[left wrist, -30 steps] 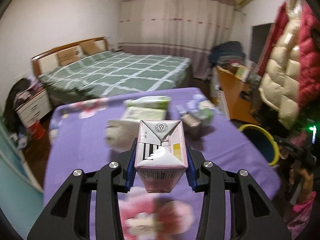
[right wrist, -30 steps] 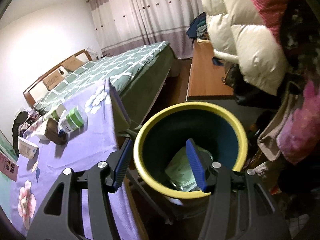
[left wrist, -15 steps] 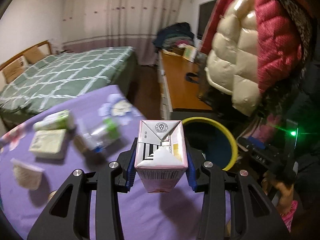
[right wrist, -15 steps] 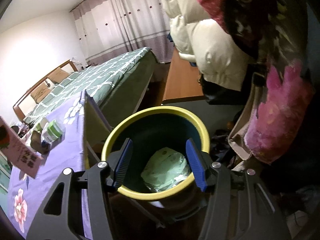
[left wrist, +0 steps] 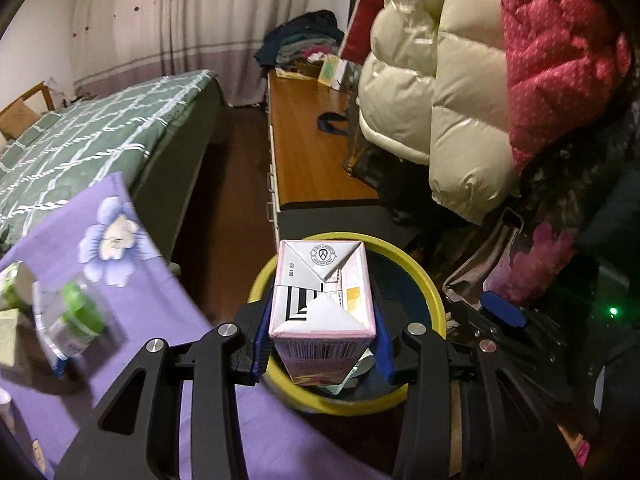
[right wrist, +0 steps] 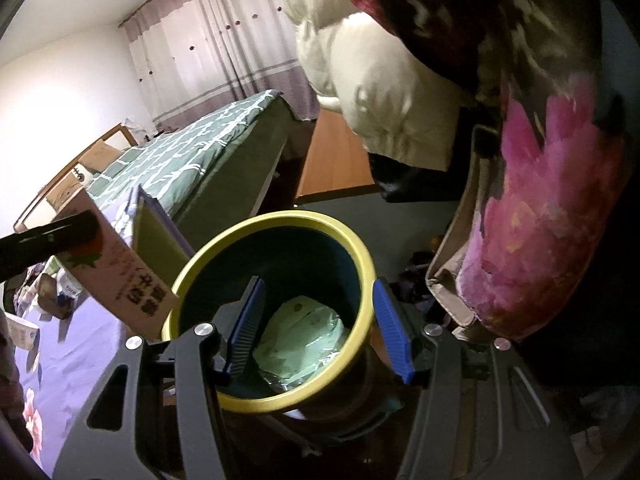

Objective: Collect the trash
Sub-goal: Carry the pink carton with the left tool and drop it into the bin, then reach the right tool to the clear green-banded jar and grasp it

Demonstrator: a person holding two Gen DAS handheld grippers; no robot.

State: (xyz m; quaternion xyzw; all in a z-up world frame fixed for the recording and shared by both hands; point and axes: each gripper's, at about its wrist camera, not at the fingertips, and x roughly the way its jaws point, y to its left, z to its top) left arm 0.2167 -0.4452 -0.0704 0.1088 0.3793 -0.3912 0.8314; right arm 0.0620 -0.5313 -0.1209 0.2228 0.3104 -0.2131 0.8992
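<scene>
We are pinching the pink carton (left wrist: 322, 312) in our left gripper (left wrist: 320, 344) above the yellow-rimmed bin (left wrist: 434, 300). Our right gripper (right wrist: 316, 328) is staying spread, empty, over the bin, a green packet (right wrist: 304, 344) inside.

Left claw (left wrist: 322, 346): matte black skeletal frame with triangular cut-outs in each arm, round silver screws at the pivots, blue ribbed fingers (left wrist: 260, 340). Right claw (right wrist: 318, 328): same black frame, silver screw heads, blue ribbed fingers (right wrist: 245, 328) with grooved inner faces. A small green indicator light (left wrist: 613, 311) glows on the unit seen in the left wrist view.
</scene>
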